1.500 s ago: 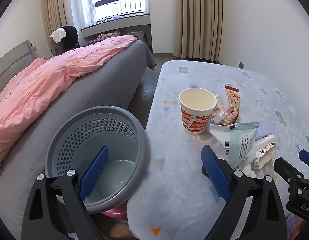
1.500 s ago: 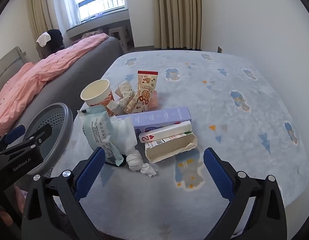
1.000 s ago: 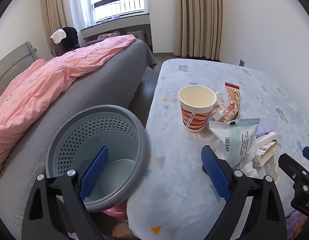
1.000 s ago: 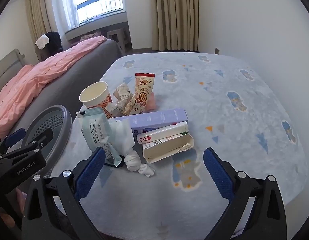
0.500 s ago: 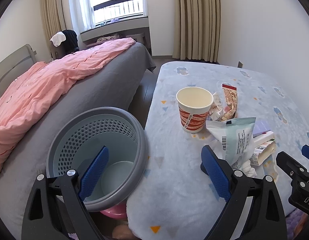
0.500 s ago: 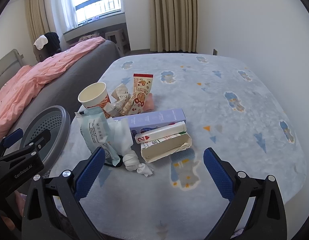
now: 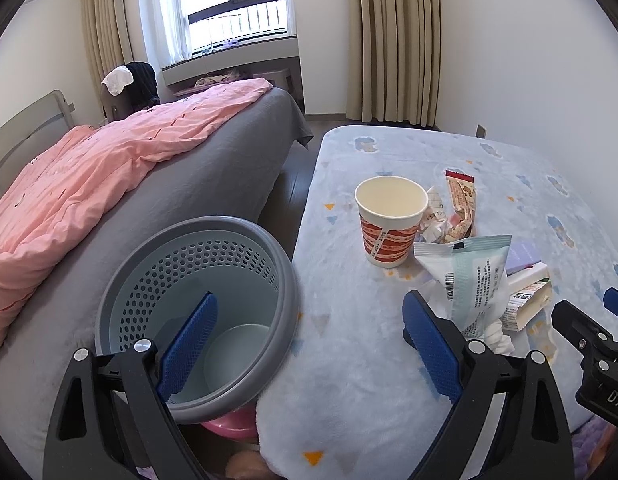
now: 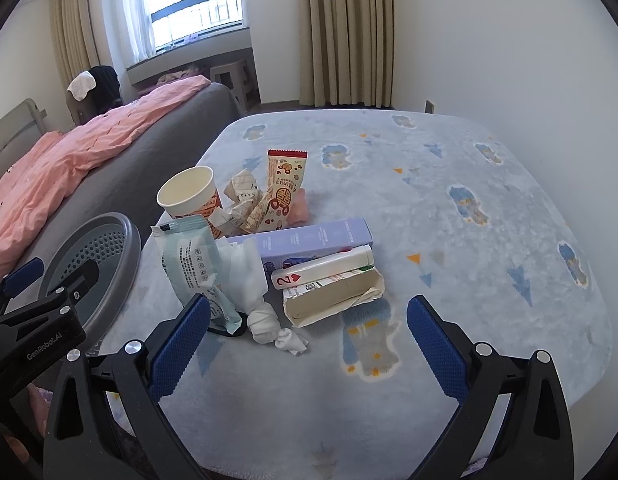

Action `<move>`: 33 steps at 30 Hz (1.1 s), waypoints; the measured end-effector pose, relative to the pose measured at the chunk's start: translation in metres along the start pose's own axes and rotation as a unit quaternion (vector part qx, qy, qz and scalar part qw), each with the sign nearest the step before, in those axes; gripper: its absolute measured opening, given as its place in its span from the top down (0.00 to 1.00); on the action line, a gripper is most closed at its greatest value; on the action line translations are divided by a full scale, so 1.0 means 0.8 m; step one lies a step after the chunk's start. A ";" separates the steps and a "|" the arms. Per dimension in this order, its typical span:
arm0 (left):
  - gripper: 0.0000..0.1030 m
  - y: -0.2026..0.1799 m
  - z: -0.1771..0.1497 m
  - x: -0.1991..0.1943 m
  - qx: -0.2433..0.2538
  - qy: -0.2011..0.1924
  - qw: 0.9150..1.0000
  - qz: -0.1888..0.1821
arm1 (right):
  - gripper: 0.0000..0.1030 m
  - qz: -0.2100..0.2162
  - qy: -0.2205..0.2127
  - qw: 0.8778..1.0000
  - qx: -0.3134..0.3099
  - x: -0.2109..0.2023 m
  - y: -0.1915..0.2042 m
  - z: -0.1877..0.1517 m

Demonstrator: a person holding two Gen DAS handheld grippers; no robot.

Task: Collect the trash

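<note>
A pile of trash lies on the blue-patterned table (image 8: 449,240): a paper cup (image 8: 188,193), a green-white wrapper (image 8: 191,268), a snack wrapper (image 8: 283,188), a purple box (image 8: 317,236), a torn carton (image 8: 333,296) and crumpled tissue (image 8: 265,320). A grey perforated bin (image 7: 197,276) stands left of the table, empty. My left gripper (image 7: 309,344) is open and empty, straddling the bin's rim and the table edge. My right gripper (image 8: 305,344) is open and empty, just in front of the pile. The cup (image 7: 389,220) and wrapper (image 7: 469,276) also show in the left wrist view.
A bed with a grey sheet and pink duvet (image 7: 89,172) runs along the left. A pink object (image 7: 229,428) sits under the bin. Curtains (image 7: 393,40) and a wall lie behind the table. The table's far half (image 8: 429,148) holds no items.
Both views have shifted slightly; the trash pile sits a little higher in the frames. Both grippers stay open and empty.
</note>
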State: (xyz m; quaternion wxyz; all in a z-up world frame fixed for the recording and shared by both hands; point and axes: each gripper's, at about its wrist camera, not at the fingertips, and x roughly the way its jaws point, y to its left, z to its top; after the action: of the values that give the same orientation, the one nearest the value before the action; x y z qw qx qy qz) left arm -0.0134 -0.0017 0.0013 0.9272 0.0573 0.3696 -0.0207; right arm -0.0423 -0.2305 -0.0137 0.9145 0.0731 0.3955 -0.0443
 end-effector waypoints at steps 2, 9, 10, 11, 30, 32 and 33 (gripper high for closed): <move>0.13 0.000 0.000 -0.001 -0.001 -0.001 1.000 0.000 | 0.06 0.000 0.000 1.000 0.001 -0.001 0.000 0.001; 0.13 0.000 0.000 0.000 0.000 0.000 1.000 0.000 | 0.06 0.001 -0.001 1.000 0.002 -0.002 -0.001 0.004; 0.13 0.000 0.000 0.000 0.000 0.000 1.000 0.000 | 0.06 0.001 -0.001 1.000 0.002 -0.002 -0.001 0.004; 0.13 0.000 0.000 0.000 0.000 0.000 1.000 0.000 | 0.06 0.000 -0.001 1.000 0.001 -0.002 0.000 0.003; 0.13 0.000 0.002 -0.002 0.000 -0.003 1.000 0.000 | 0.06 0.000 -0.003 1.000 0.001 -0.003 0.000 0.002; 0.13 0.001 0.002 -0.002 0.000 -0.003 1.000 0.000 | 0.06 -0.001 -0.003 1.000 0.000 -0.003 -0.001 0.002; 0.13 0.001 0.003 -0.002 0.000 -0.003 1.000 0.000 | 0.06 -0.001 -0.003 1.000 0.000 -0.003 -0.001 0.002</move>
State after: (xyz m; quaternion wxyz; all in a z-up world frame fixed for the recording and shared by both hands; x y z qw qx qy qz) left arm -0.0130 -0.0013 0.0040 0.9283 0.0570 0.3667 -0.0210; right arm -0.0425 -0.2314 -0.0108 0.9158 0.0729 0.3924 -0.0457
